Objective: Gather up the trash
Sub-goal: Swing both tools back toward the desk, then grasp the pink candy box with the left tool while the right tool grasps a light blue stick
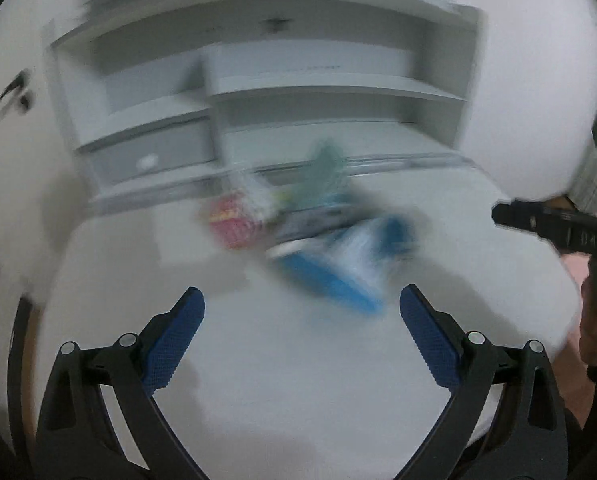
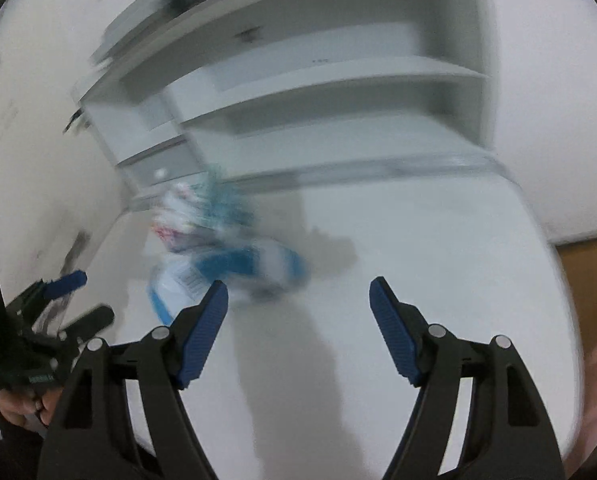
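Two grippers are hovering over the white desk (image 1: 298, 360), both blurred by motion. The left gripper (image 1: 301, 308) is standing spread wide, nothing between its blue pads. The right gripper (image 2: 298, 298) is spread too, likewise pinching nothing.

One heap of trash (image 1: 298, 224) is lying on the desk toward twelve o'clock from the left gripper, near the back edge where a white shelf unit (image 1: 298, 92) is standing. The smear is making an exact count impossible, but roughly four pieces are showing: a red wrapper (image 1: 230, 224) at the heap's nine o'clock, a greenish piece (image 1: 324, 176) at its top, a dark flat item (image 1: 314, 220) in the middle, and a blue and white package (image 1: 338, 276) at five o'clock.

That package is the longest piece; in the left view its long axis is running from about ten o'clock toward four o'clock. From the right gripper the heap (image 2: 218, 240) is sitting at about eleven o'clock.
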### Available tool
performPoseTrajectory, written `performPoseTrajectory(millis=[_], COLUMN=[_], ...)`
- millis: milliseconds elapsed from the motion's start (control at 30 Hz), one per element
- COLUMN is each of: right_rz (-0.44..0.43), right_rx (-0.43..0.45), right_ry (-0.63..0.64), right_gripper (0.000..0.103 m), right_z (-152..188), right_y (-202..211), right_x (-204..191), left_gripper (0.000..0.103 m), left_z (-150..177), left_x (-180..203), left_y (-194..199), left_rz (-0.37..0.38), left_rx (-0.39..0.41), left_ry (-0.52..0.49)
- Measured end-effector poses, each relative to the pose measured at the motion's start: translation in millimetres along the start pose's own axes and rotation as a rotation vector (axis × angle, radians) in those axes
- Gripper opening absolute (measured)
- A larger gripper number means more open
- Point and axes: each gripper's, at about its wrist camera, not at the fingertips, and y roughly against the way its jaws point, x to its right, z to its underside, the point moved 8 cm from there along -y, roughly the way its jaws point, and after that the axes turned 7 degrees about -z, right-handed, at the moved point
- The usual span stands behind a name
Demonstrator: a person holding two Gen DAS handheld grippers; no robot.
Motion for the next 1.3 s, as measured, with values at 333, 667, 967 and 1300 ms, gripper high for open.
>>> performPoseTrajectory(millis=[333, 667, 967, 1300], right_rz=[-0.084, -0.081, -0.077, -0.019], right_rx=[-0.104, -0.08, 0.01, 0.043], right_ry=[0.074, 0.056, 0.088, 0.04], right_gripper=[0.062, 0.012, 0.012, 0.012], right_z=[-65.0, -71.5, -77.8, -54.0], right_y=[-116.4, -117.4, -43.3, 11.7], right_x=[-65.8, -75.9, -71.3, -41.1], left_gripper=[0.095, 0.095, 0.074, 0.051], left_z=[16.0, 4.1, -14.9, -22.9], left_x=[-91.0, -81.5, -56.0, -65.0], left_y=[-30.8, -110.0, -162.8, -158.7], left_rz=[-0.094, -0.054, -0.02, 0.02], left_rx=[-0.062, -0.119, -0.145, -0.126], left_ry=[0.123, 0.057, -0.001, 0.055])
